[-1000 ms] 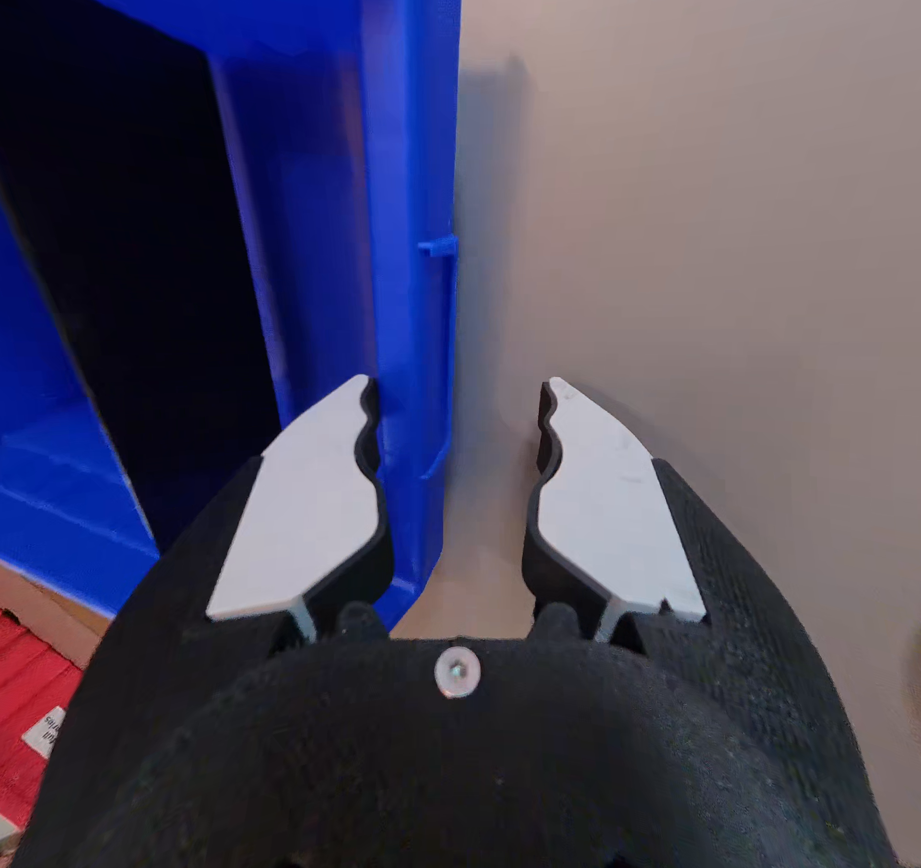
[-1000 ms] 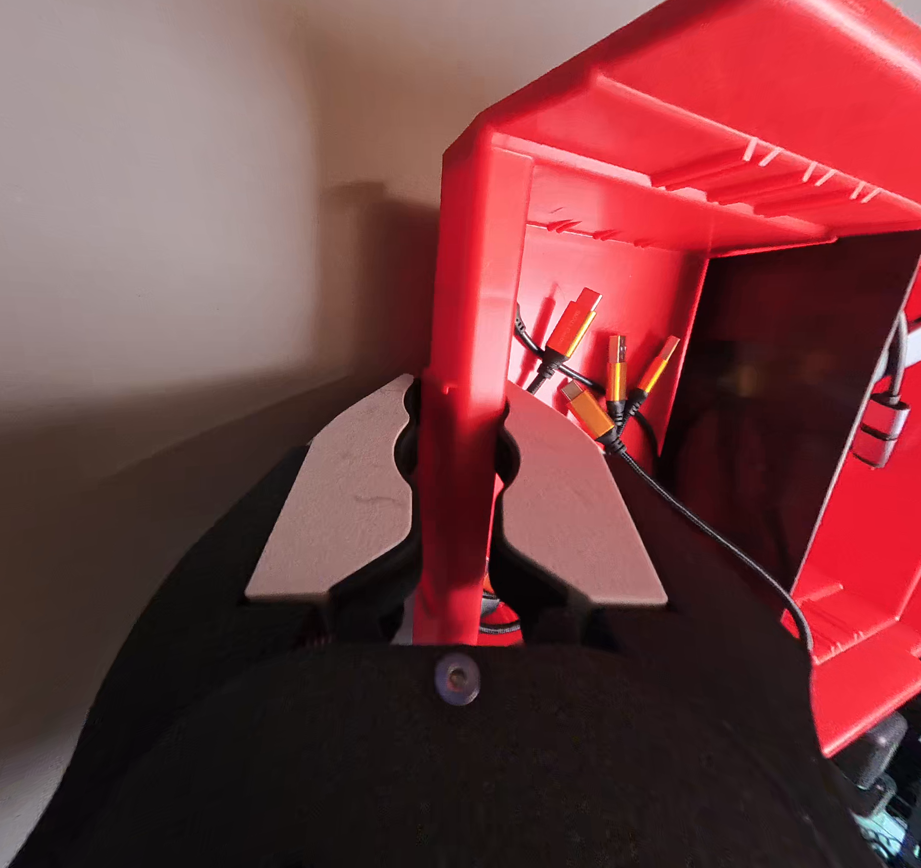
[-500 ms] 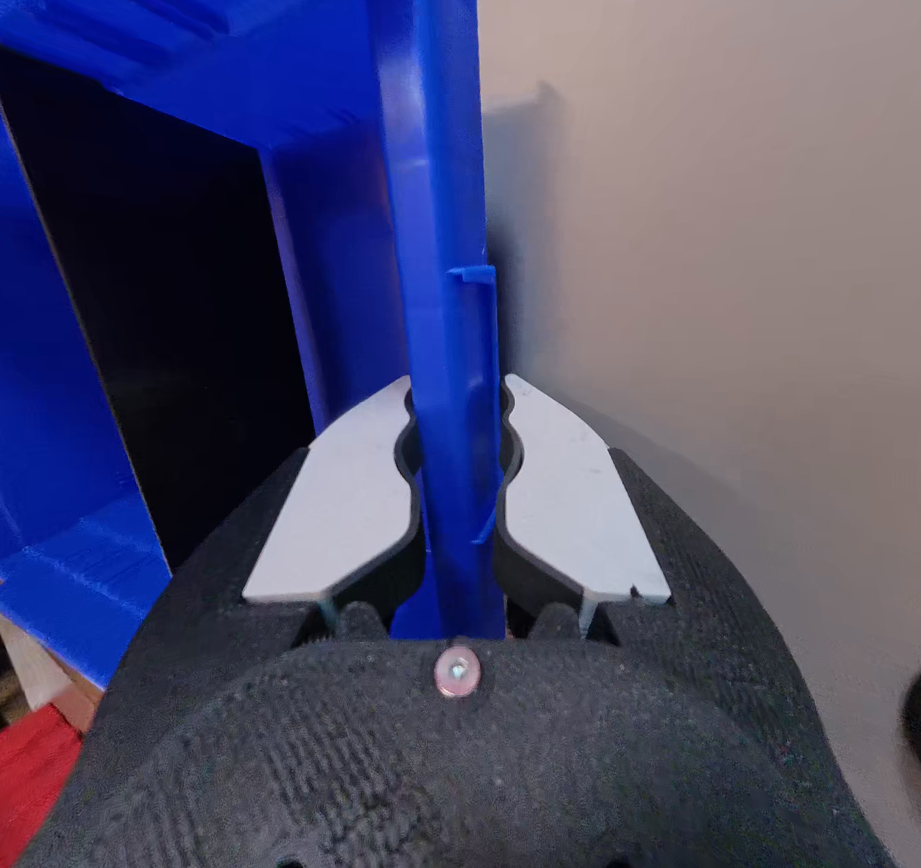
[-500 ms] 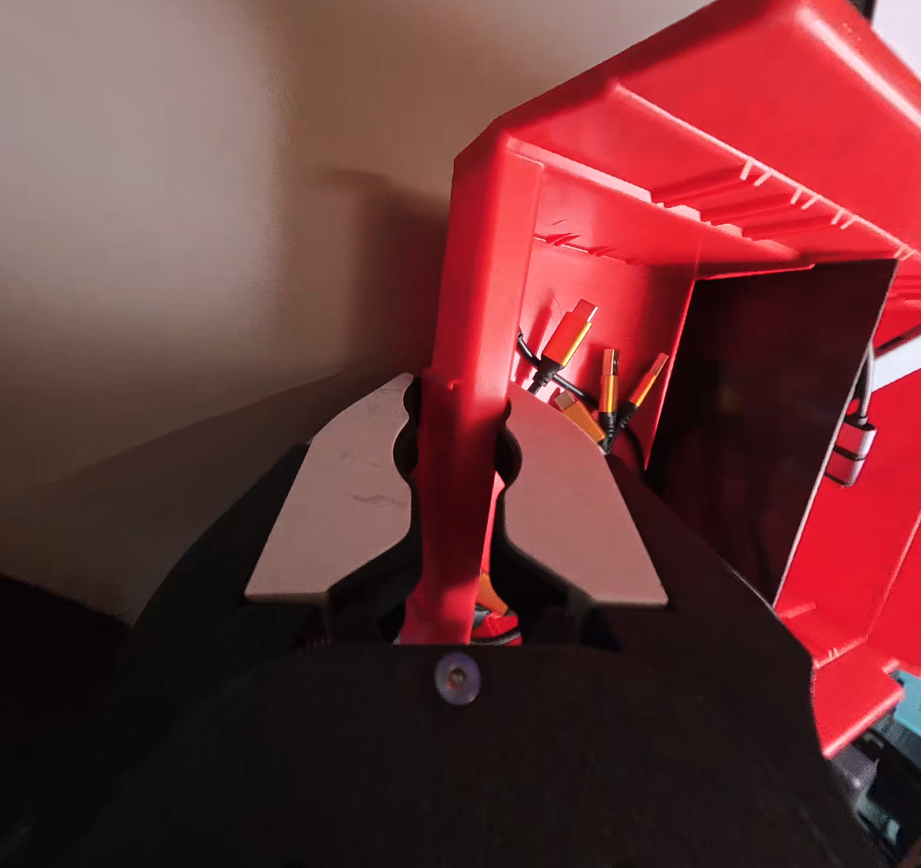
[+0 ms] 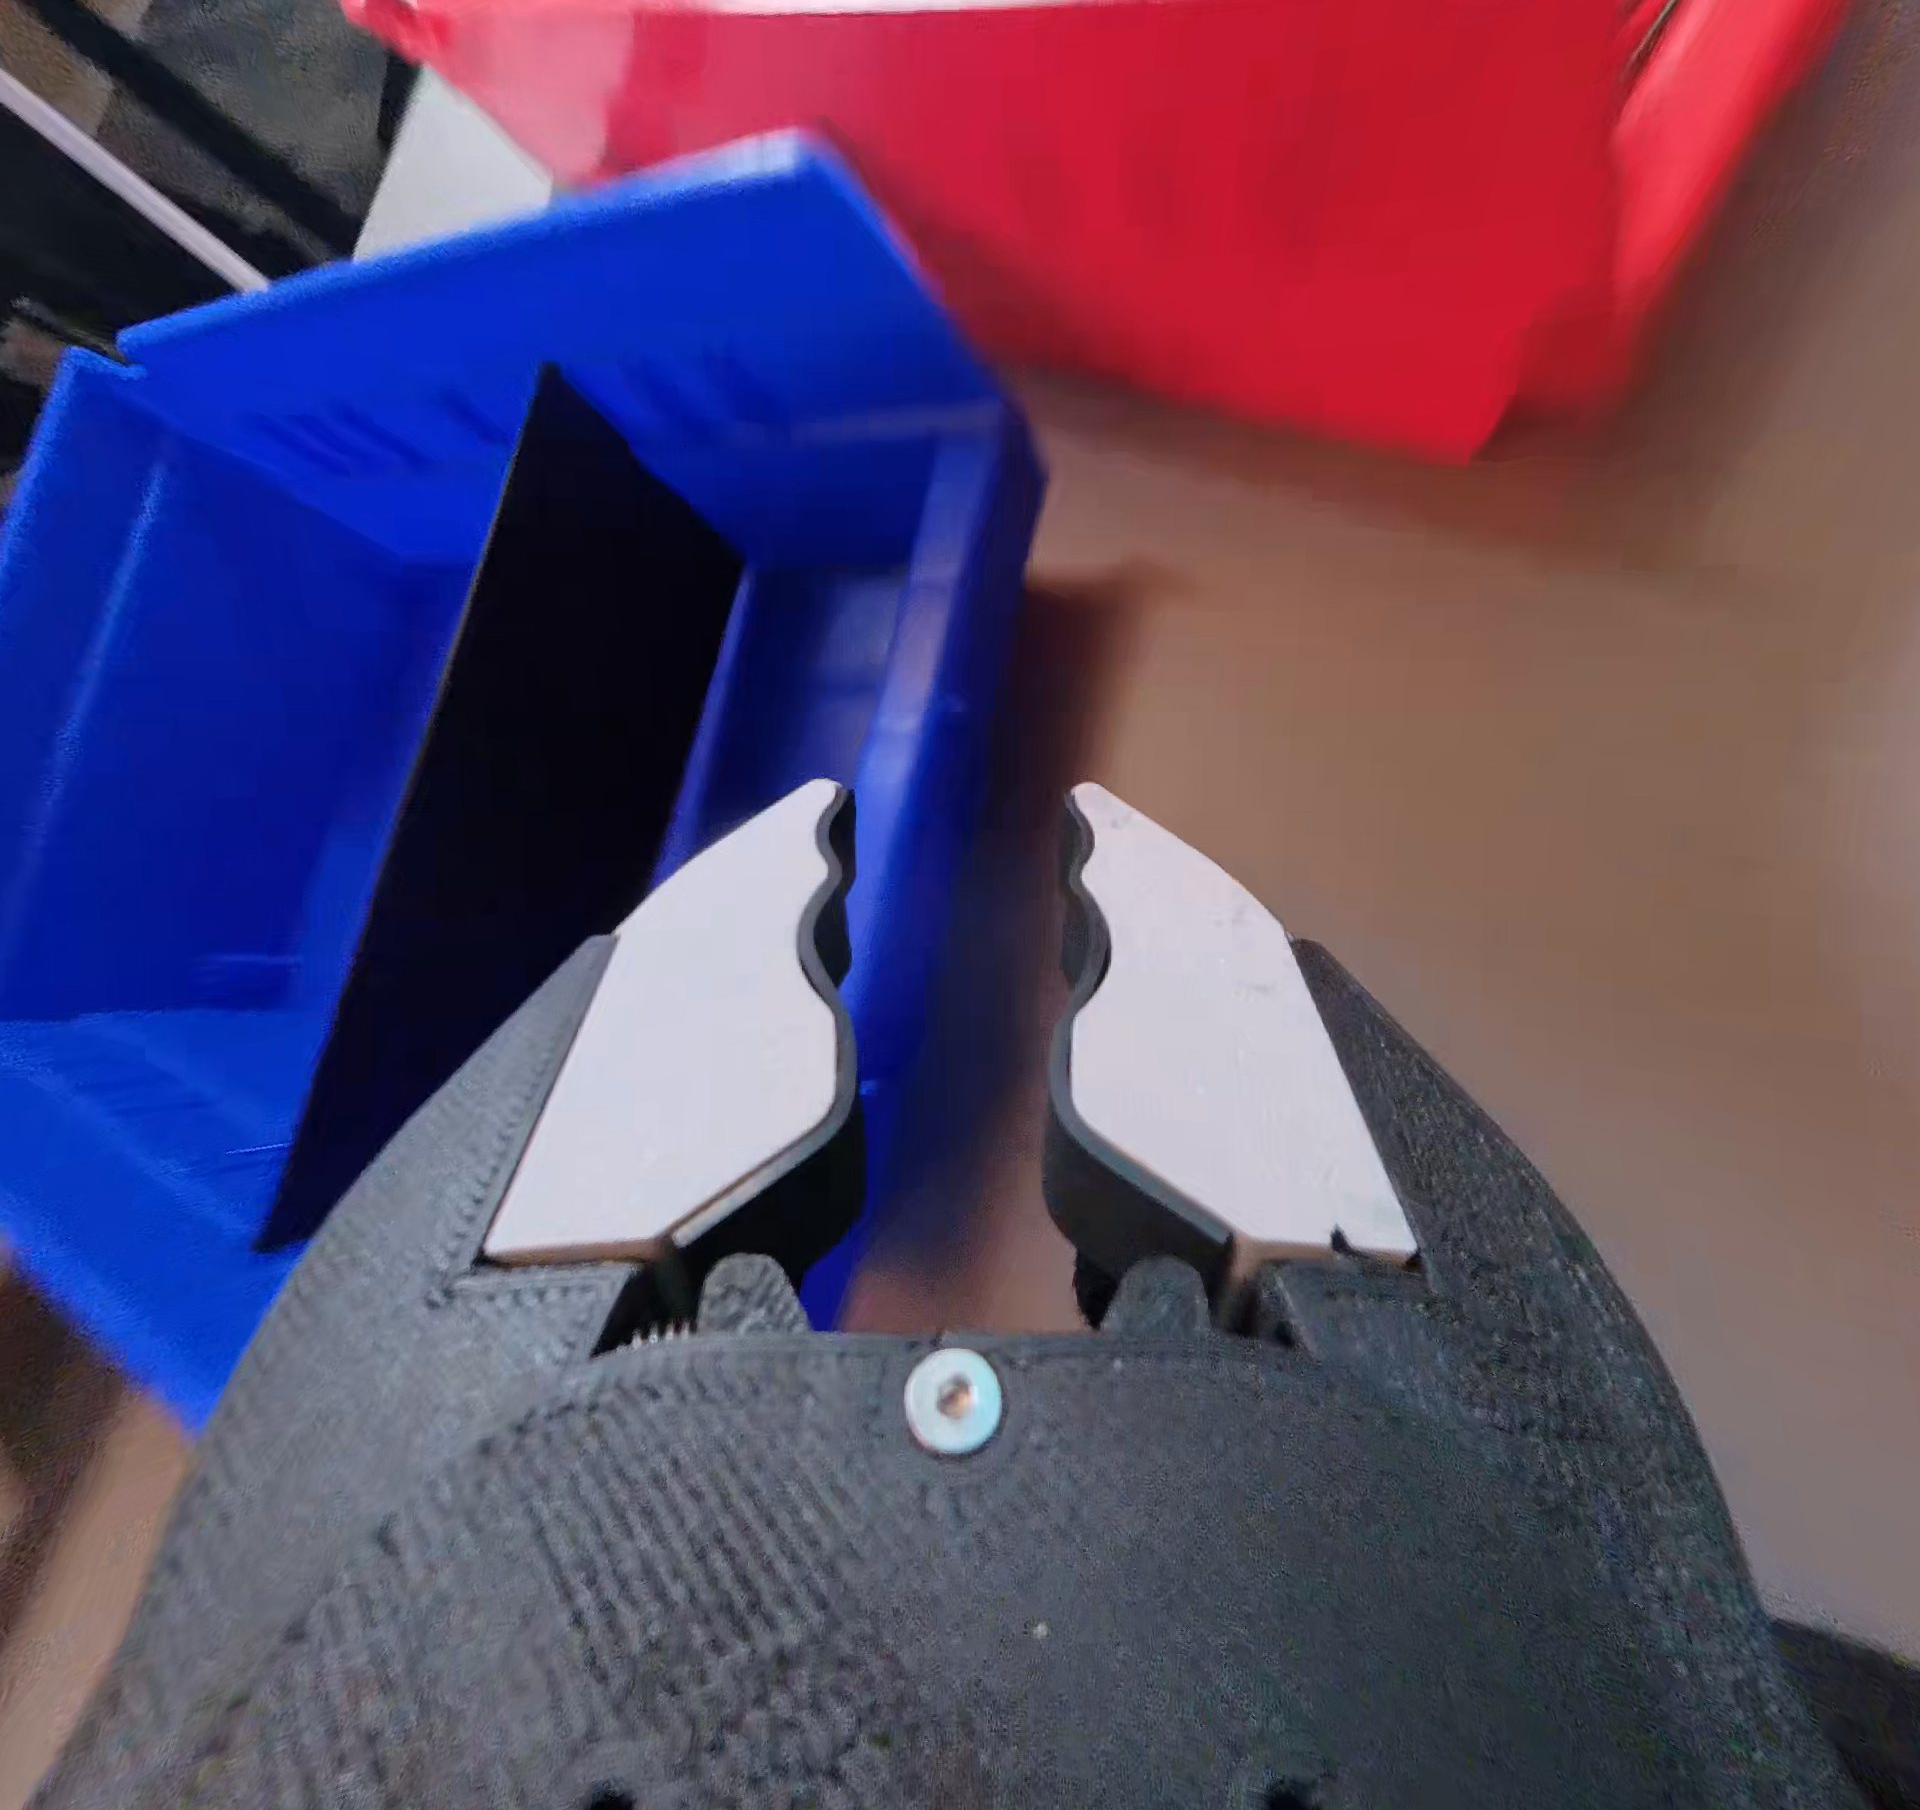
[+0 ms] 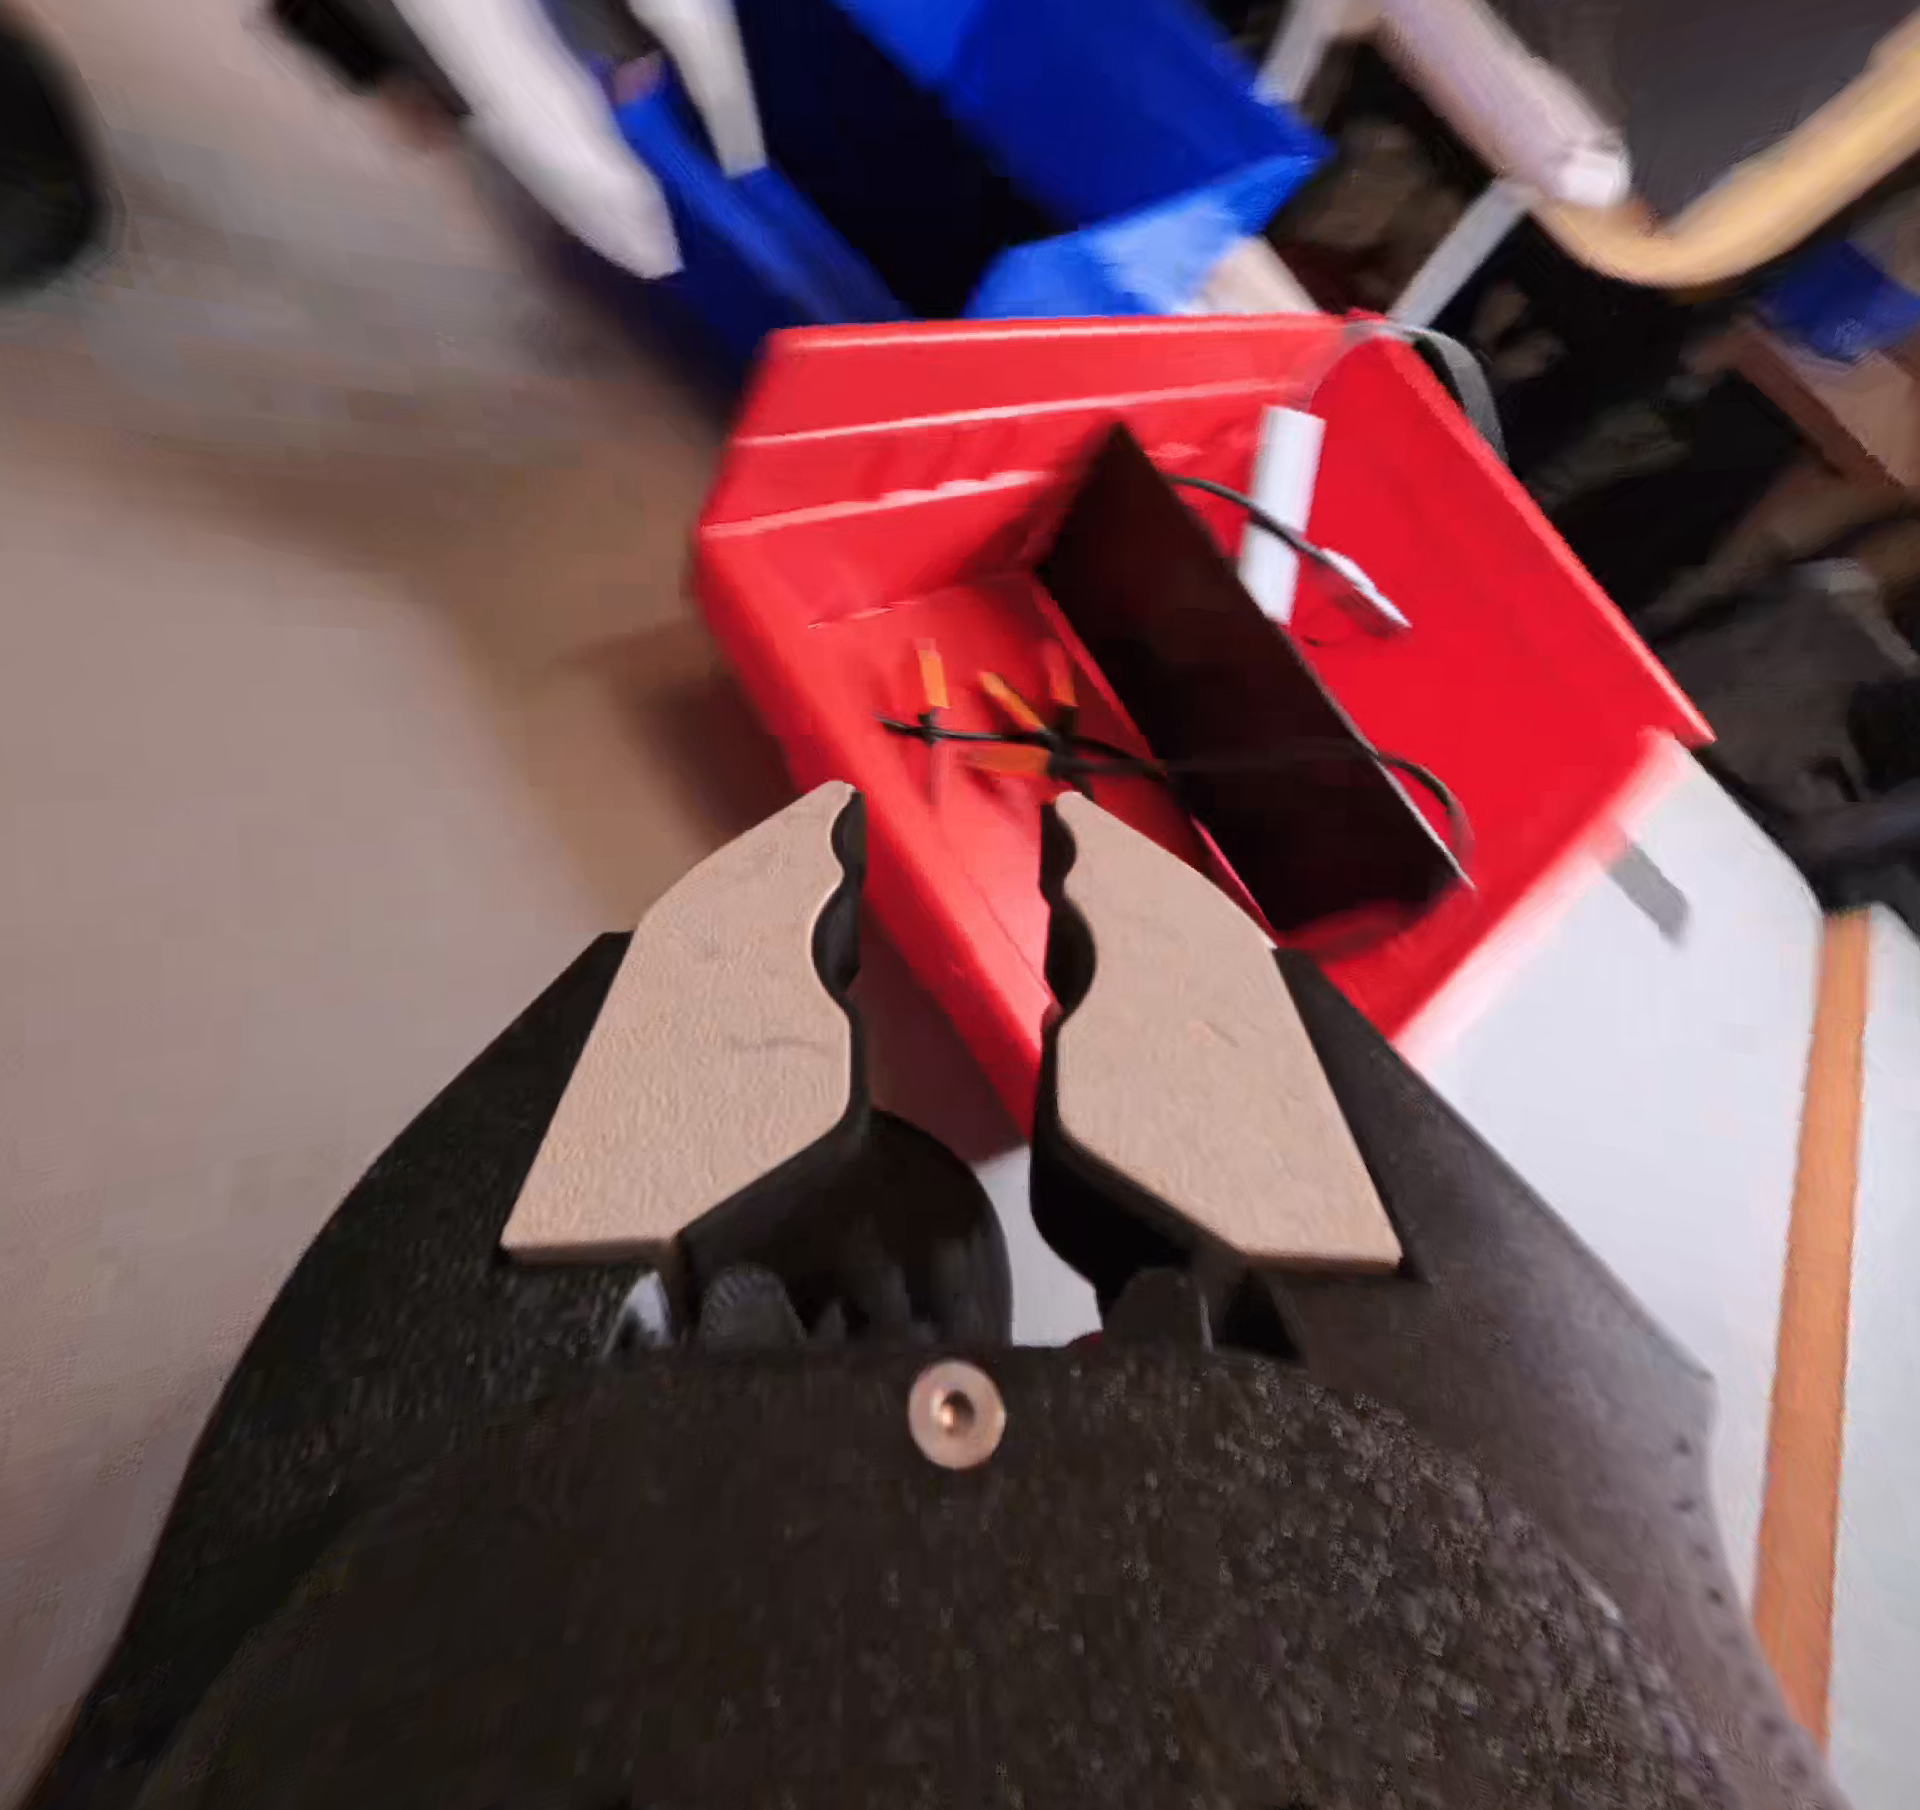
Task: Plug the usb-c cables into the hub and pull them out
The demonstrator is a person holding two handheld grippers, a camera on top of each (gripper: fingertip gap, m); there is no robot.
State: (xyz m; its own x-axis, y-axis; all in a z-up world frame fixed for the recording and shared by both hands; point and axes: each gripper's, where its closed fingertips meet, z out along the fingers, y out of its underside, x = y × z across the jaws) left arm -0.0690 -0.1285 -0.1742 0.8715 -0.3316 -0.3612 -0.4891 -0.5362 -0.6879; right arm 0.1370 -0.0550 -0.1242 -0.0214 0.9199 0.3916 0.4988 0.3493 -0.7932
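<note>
**Orange-tipped USB cables lay in the red bin; both grippers stood with jaws apart, gripping nothing.**

The black cables with orange connector ends (image 6: 1023, 737) lay tangled on the floor of the left compartment of the red plastic bin (image 6: 1538, 680), beside its black divider panel (image 6: 1236, 680). A pale grey oblong piece (image 6: 1280, 513), possibly the hub, sat in the other compartment with a thin wire attached; blur prevented confirmation. The right gripper (image 6: 951, 815) had its jaws apart, straddling the near left wall of the red bin without visible contact. The left gripper (image 5: 951, 810) likewise had its jaws apart, either side of the right wall of the blue plastic bin (image 5: 208, 700). Both bins rested on the beige desk (image 5: 1455, 773), the red one beyond the blue.
</note>
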